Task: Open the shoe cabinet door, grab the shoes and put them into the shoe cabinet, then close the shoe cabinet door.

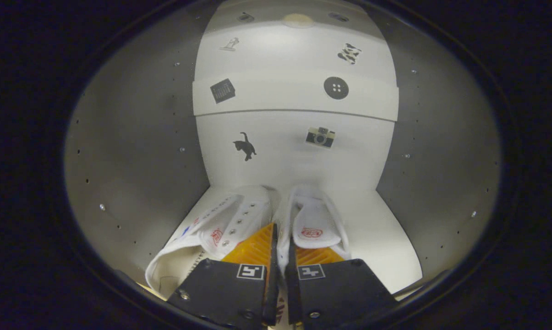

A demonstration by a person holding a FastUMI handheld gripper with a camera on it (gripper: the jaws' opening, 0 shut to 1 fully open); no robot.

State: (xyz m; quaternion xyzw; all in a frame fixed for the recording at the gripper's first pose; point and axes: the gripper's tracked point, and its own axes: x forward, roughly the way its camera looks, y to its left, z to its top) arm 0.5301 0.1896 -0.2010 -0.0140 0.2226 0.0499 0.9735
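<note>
Gripper (pixel 280 256) inside white shoe cabinet (pixel 133 151), fingers drawn nearly together, pinching inner side walls of pair of white canvas sneakers (pixel 239 220) between them. Sneakers sit side by side on white cabinet floor (pixel 385 238), toes toward back panel, heels toward fingers. Left shoe leans outward, eyelets showing; right shoe shows tongue with red logo. Small picture stickers (pixel 244 145) scattered on white back panel (pixel 294 156) beyond shoes; horizontal ledge (pixel 294 98) crosses panel higher up.
</note>
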